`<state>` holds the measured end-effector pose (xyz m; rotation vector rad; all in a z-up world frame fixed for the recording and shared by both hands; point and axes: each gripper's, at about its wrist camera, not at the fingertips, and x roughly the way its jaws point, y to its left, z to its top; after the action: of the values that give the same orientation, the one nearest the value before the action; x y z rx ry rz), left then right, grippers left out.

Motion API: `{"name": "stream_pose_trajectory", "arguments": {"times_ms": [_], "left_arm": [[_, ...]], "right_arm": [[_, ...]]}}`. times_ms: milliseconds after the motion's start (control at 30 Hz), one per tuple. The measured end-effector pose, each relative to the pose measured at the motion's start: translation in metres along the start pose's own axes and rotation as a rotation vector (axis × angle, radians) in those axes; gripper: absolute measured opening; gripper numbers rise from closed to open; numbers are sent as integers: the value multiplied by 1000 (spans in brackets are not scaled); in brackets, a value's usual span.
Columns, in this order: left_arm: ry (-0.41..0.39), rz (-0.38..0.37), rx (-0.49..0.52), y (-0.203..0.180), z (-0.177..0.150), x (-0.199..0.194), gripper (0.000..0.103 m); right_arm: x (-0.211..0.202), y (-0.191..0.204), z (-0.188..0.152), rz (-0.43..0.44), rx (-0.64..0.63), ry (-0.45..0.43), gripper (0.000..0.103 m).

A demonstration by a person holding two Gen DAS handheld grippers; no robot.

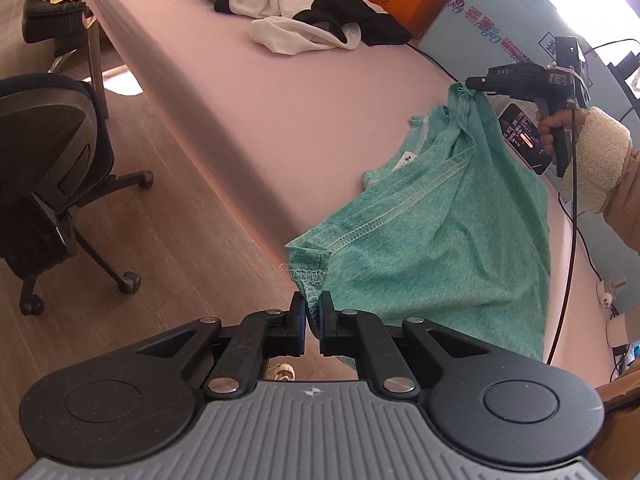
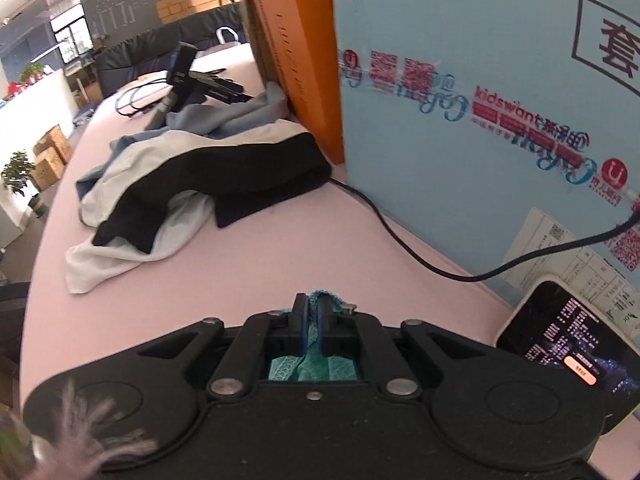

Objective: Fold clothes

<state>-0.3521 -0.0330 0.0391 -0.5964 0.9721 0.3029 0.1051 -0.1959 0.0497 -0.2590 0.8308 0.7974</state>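
Observation:
A teal green T-shirt (image 1: 432, 232) hangs stretched between my two grippers above the pink table (image 1: 260, 92), its neckline and label facing up. My left gripper (image 1: 313, 312) is shut on a hemmed corner of the shirt near the table's front edge. In the left wrist view my right gripper (image 1: 472, 83), held by a hand in a fleece cuff, pinches the shirt's far corner higher up. In the right wrist view the right gripper (image 2: 313, 312) is shut on teal cloth (image 2: 316, 366), which bunches between and behind the pads.
A heap of white, black and blue clothes (image 1: 304, 12) lies at the table's far end (image 2: 192, 184). An orange box (image 2: 292, 52) and a light blue carton (image 2: 480, 100) stand along the back. A phone (image 2: 568, 348) and black cable (image 2: 420, 256) lie by the carton. Office chairs (image 1: 48, 176) stand left.

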Motion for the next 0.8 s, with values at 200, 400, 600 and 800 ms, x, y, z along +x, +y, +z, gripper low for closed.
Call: {"name": "stream_pose_trajectory", "arguments": {"times_ms": [200, 400, 600, 800], "left_arm": [[-2, 45, -19, 6, 1, -1, 13], [-66, 130, 13, 9, 15, -14, 18], [-116, 102, 29, -4, 26, -19, 32], [-122, 48, 68, -35, 26, -12, 37]], "right_arm": [[-9, -13, -4, -34, 35, 10, 12], [-48, -25, -5, -45, 41, -69, 50], [-88, -36, -28, 38, 117, -79, 50], [-131, -51, -81, 89, 219, -31, 50]]}}
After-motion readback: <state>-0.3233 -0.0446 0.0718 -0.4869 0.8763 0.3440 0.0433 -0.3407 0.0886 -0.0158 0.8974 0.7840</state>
